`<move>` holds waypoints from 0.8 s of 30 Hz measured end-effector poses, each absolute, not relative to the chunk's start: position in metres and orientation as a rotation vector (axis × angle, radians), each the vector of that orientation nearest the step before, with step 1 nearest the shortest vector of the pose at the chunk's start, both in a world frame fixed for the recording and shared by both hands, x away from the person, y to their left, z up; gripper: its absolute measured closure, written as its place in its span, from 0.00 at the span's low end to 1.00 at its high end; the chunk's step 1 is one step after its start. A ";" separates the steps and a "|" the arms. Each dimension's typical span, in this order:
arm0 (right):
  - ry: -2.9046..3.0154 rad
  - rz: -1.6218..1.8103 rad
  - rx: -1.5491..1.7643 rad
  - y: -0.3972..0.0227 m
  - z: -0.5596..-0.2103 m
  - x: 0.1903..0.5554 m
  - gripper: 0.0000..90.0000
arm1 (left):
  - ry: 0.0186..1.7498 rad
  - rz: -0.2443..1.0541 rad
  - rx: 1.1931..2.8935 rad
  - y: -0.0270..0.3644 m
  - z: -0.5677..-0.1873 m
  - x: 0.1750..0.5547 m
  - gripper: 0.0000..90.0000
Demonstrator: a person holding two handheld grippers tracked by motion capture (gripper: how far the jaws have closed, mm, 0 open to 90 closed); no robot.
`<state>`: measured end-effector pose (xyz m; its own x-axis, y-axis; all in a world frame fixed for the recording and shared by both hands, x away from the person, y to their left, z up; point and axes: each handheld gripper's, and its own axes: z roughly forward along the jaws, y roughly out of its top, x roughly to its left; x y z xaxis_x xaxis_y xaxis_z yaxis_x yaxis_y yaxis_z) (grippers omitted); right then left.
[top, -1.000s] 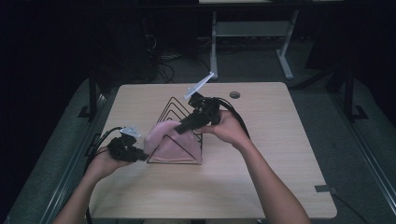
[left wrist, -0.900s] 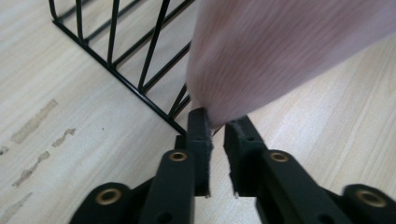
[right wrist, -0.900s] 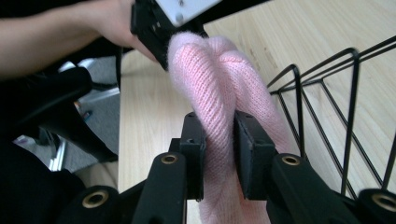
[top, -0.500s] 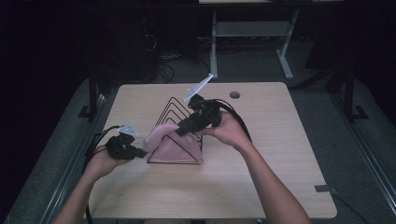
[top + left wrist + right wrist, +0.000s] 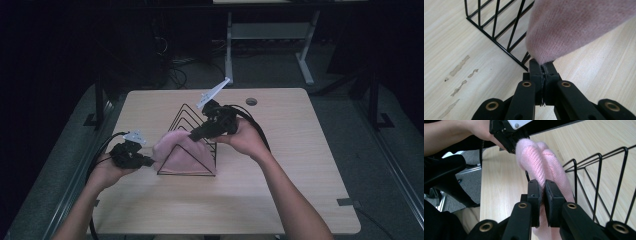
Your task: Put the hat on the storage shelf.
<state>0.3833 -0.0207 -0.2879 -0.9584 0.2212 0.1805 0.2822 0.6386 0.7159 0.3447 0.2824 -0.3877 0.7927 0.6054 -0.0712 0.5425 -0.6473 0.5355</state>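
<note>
A pink knitted cloth (image 5: pixel 181 152) drapes over the near end of a black wire rack (image 5: pixel 189 119) of triangular frames in the middle of the table. My left gripper (image 5: pixel 150 161) sits at the cloth's left corner, shut on its edge (image 5: pixel 544 61), close to the rack's base corner (image 5: pixel 524 65). My right gripper (image 5: pixel 196 134) comes in from the right at the top of the rack and is shut on the cloth's upper fold (image 5: pixel 543 167). In the right gripper view the other gripper (image 5: pixel 509 135) holds the far end of the cloth.
The light wooden table (image 5: pixel 280 200) has a round cable hole (image 5: pixel 251 101) at its back right. Cables trail from both grippers. Dark floor, chair parts (image 5: pixel 444 175) and another desk's legs (image 5: pixel 305 60) surround the table.
Both grippers keep their hold on the cloth. The left gripper has shifted slightly; the cloth sits a little further down over the rack's near frame.
</note>
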 end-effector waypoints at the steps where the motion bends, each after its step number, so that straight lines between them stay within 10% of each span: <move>1: -2.769 -1.230 -0.423 -0.019 -0.288 0.383 0.92 | 0.851 0.152 2.443 0.284 -0.388 0.345 0.99; 24: -2.749 -1.178 -0.449 -0.016 -0.308 0.383 0.92 | 0.871 0.137 2.501 0.278 -0.405 0.348 0.98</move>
